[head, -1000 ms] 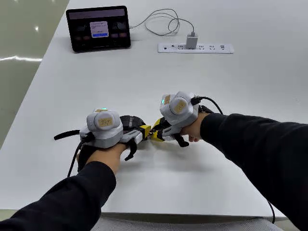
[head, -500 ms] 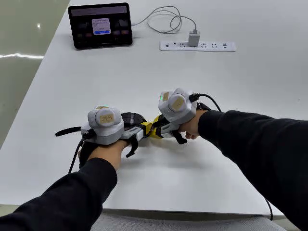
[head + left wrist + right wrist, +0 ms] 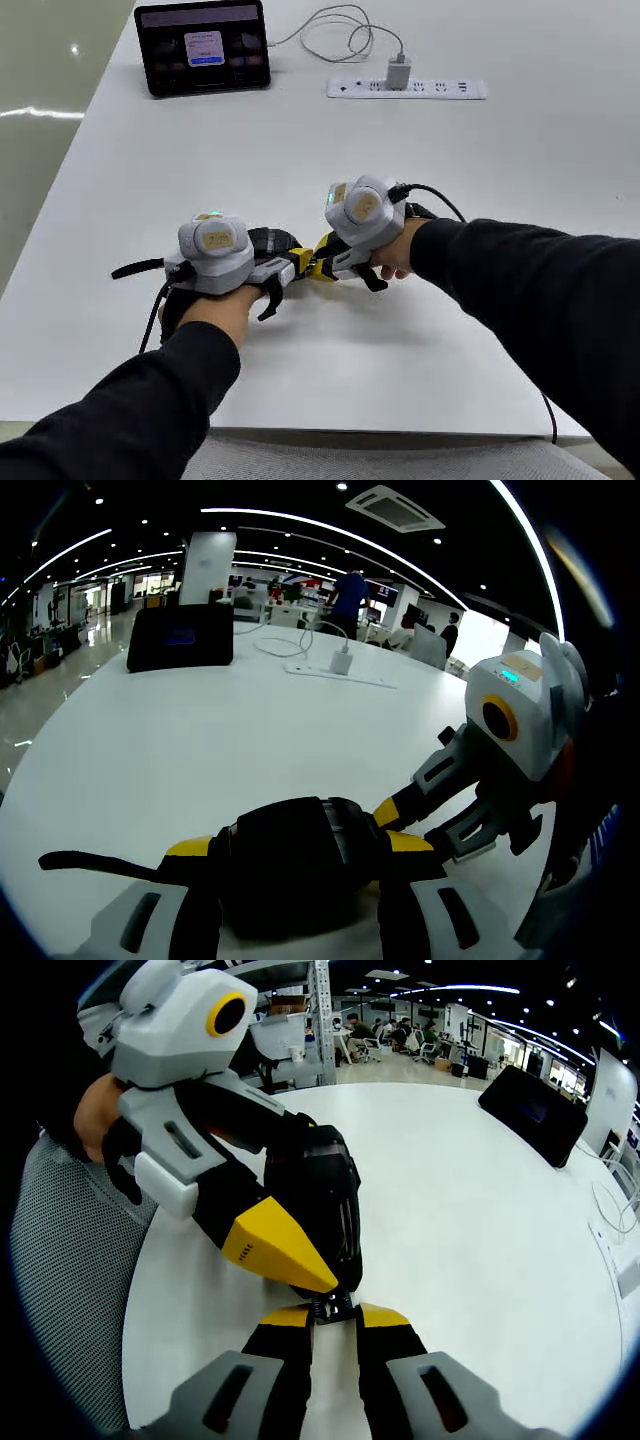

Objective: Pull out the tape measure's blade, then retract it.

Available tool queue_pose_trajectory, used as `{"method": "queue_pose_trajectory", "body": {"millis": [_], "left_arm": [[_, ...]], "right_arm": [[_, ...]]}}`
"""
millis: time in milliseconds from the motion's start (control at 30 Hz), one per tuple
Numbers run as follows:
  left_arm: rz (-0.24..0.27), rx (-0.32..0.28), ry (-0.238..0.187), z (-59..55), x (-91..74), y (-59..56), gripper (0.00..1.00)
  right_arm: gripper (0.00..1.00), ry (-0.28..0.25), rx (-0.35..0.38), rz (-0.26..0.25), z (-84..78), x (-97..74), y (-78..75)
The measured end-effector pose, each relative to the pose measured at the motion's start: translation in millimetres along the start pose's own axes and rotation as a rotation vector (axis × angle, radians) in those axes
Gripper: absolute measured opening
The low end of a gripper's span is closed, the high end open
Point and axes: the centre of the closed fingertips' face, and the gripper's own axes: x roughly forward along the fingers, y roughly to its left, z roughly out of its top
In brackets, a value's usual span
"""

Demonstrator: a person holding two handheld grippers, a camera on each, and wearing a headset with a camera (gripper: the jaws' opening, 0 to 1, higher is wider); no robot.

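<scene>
A black tape measure [image 3: 270, 243] lies on the white table [image 3: 330, 350], and my left gripper [image 3: 282, 258] is shut on its body. In the left gripper view the case [image 3: 300, 865] sits between my yellow-tipped fingers [image 3: 190, 846]. My right gripper [image 3: 322, 266] faces it from the right, almost touching it. In the right gripper view my right gripper [image 3: 333, 1316] is shut on the small metal blade tip [image 3: 330, 1305] at the foot of the case [image 3: 325, 1190]. No length of blade shows between case and tip.
A dark tablet [image 3: 203, 45] stands at the far left of the table. A white power strip [image 3: 407, 88] with a charger and coiled cable lies at the back. A black strap [image 3: 135, 268] trails left from the tape measure. The table's left edge drops to the floor.
</scene>
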Motion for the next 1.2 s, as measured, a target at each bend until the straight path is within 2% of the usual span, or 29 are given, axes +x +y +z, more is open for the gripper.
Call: {"method": "queue_pose_trajectory", "body": {"millis": [300, 633, 800, 867, 933, 967, 1000, 1067, 1133, 1167, 1200], "left_arm": [[-0.010, 0.002, 0.013, 0.0, -1.3, -1.7, 0.59], [-0.010, 0.001, 0.012, 0.2, -1.5, -2.1, 0.60], [-0.014, 0.020, 0.018, 0.4, -0.4, -1.6, 0.61], [-0.034, 0.072, 0.042, -2.3, -0.1, -1.4, 0.62], [-0.031, 0.181, 0.069, -6.5, 2.4, 1.0, 0.62], [-0.033, 0.176, 0.065, -6.2, 3.4, -0.4, 0.62], [-0.034, 0.144, 0.064, -5.1, 2.6, 0.1, 0.62], [-0.081, 0.082, 0.066, -3.4, 1.2, -5.3, 0.68], [-0.064, 0.119, 0.043, 2.6, -0.2, 2.0, 0.77], [-0.047, 0.157, 0.001, 10.8, -1.5, 8.4, 0.83], [-0.039, 0.162, -0.004, 12.5, -2.6, 12.4, 0.88]], "right_arm": [[0.11, 0.006, -0.031, 0.007, 2.0, 2.6, 0.9], [0.11, 0.001, -0.011, 0.003, 2.9, 3.7, 0.9], [0.12, 0.010, 0.013, -0.010, 2.7, 4.7, 1.4], [0.12, 0.008, 0.015, -0.020, 2.4, 4.5, 2.0], [0.12, -0.002, 0.031, -0.029, 2.0, 3.8, 2.2], [0.12, -0.005, 0.036, -0.033, 1.9, 3.5, 2.2], [0.12, -0.007, 0.043, -0.042, 1.5, 3.0, 2.0], [0.13, -0.014, 0.054, -0.070, 1.2, 1.6, 1.9], [0.17, -0.019, 0.056, -0.075, -0.3, -0.7, 3.9], [0.18, -0.024, 0.058, -0.077, -2.3, -3.3, 5.7], [0.19, -0.026, 0.058, -0.079, -4.3, -5.5, 6.6]]}}
